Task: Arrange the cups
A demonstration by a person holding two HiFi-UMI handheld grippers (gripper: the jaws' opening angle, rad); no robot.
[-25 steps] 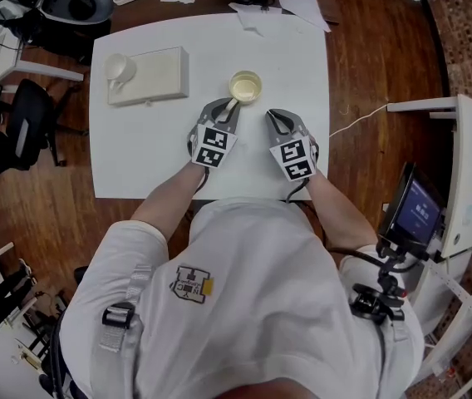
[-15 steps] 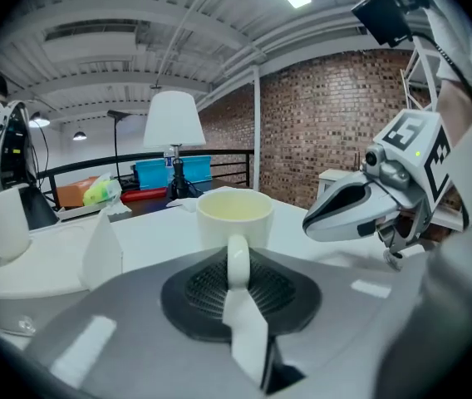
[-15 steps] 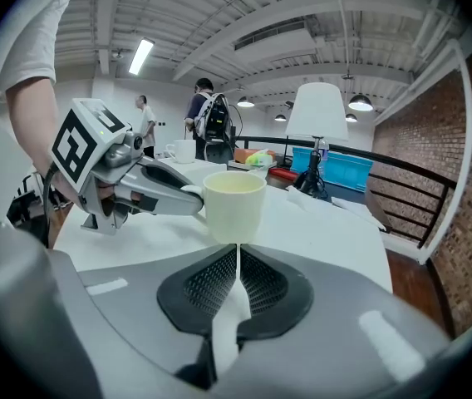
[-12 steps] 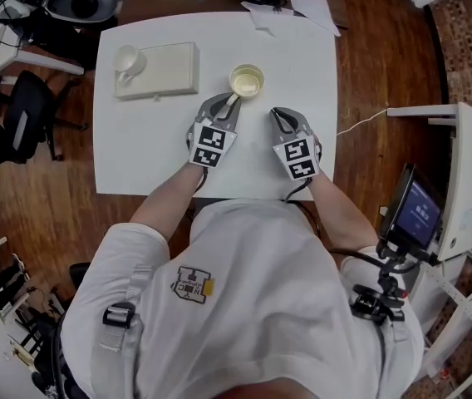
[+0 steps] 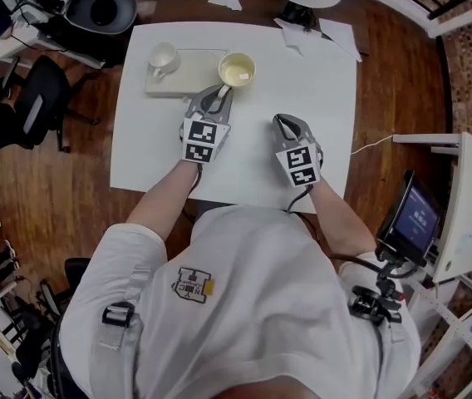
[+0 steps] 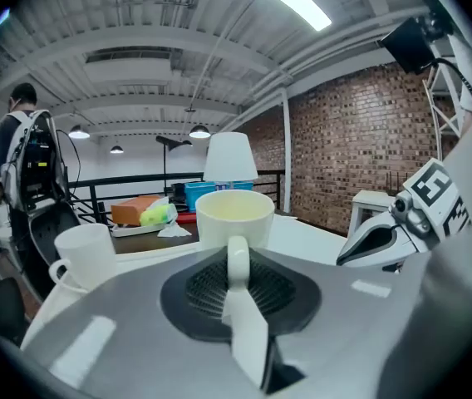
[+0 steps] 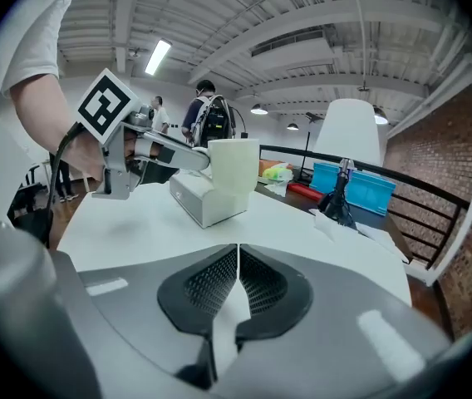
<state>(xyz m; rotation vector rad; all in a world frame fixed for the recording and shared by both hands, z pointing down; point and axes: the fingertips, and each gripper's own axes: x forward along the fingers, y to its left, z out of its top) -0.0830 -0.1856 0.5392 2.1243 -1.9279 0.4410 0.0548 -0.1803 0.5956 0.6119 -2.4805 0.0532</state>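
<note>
one white cup stands on the far tray. the left gripper pinches the handle of the second cup at the tray's right edge, seemingly not yet placed. the right gripper is pressed together, empty.

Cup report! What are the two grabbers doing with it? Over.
Left gripper shut on cream cup handle; cup at right end of white block. Right gripper shut, empty. Second cup on block's left end, apart.
</note>
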